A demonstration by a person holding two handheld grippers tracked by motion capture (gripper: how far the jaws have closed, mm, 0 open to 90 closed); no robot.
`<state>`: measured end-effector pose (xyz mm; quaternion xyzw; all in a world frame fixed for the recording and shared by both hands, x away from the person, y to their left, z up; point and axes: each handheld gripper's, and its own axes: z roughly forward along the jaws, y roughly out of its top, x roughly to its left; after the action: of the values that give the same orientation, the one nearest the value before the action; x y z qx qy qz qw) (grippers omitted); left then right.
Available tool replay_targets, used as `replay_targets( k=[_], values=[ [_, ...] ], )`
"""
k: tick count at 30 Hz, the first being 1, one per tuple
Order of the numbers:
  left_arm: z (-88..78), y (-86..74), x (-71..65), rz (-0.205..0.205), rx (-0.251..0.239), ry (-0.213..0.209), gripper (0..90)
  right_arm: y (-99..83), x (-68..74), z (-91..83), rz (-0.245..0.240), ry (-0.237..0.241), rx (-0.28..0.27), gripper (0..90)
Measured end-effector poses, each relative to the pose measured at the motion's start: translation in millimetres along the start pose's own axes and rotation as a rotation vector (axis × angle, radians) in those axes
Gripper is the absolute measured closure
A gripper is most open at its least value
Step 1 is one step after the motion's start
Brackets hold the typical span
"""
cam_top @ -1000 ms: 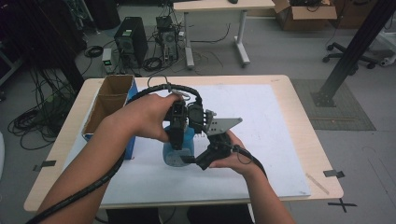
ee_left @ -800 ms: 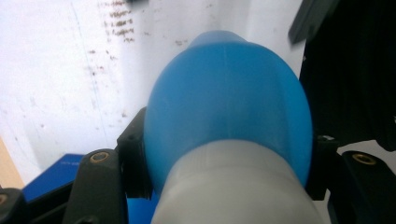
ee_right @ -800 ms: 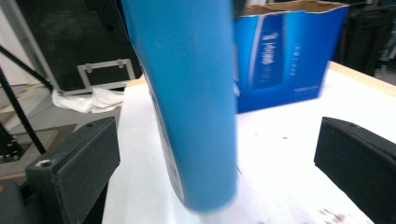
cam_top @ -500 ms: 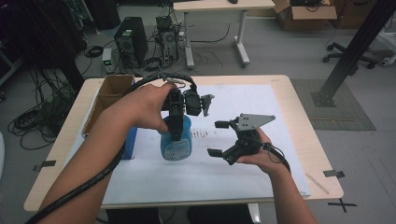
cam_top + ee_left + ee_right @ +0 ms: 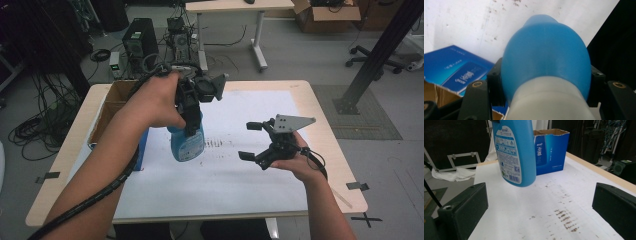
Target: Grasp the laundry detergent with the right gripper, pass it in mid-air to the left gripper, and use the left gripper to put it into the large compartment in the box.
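The left tongs (image 5: 192,117) pinch a blue bottle (image 5: 186,142) by its neck, holding it upright and clear of the white sheet (image 5: 235,175) covering the table (image 5: 320,110). Well to their right, the right tongs (image 5: 250,141) hang spread wide and empty, jaws aimed at the bottle. Beyond the bottle, on the left tongs' far side, a blue carton (image 5: 551,151) stands open.

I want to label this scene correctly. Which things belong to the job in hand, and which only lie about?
In the job: blue bottle, held up off the table by the left gripper; open right gripper; stained white sheet.

Lying about: blue carton; floor cables.
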<state>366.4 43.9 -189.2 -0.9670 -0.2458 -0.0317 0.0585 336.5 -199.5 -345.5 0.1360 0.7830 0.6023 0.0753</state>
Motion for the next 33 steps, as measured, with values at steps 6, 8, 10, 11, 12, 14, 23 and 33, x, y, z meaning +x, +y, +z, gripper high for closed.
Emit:
replay_targets(
  k=[6, 8, 10, 11, 12, 14, 23, 33],
  values=[
    [-9.9, -5.0, 11.0, -0.1, 0.007, -0.011, 37.4, 7.5, -8.4, -10.9, -0.016, -0.018, 0.04, 0.0],
    [-13.0, -7.7, 14.9, -0.113, 0.007, -0.013, 37.4, 11.2, -11.8, -13.8, -0.026, -0.022, 0.067, 0.0],
    [-16.7, -11.7, 19.6, -0.145, -0.002, -0.022, 37.4, 15.2, -14.8, -15.9, -0.03, -0.027, 0.091, 0.0],
    [-18.1, -13.6, 20.9, -0.159, -0.009, -0.027, 37.4, 18.4, -17.2, -17.4, -0.037, -0.028, 0.109, 0.0],
    [-19.4, -15.1, 22.3, -0.165, -0.013, -0.028, 37.4, 21.1, -19.2, -18.4, -0.042, -0.029, 0.124, 0.0],
    [-22.3, -18.8, 26.1, -0.17, -0.01, -0.033, 37.4, 26.2, -22.7, -20.1, -0.062, -0.026, 0.16, 0.0],
    [-28.4, -33.6, 43.8, -0.252, 0.005, -0.058, 37.5, 44.6, -39.4, -24.6, -0.141, 0.002, 0.355, 0.8],
    [-39.3, -53.0, 63.6, -0.329, 0.009, -0.078, 37.4, 43.3, -48.1, -25.9, -0.156, 0.001, 0.591, 2.2]
  ],
)
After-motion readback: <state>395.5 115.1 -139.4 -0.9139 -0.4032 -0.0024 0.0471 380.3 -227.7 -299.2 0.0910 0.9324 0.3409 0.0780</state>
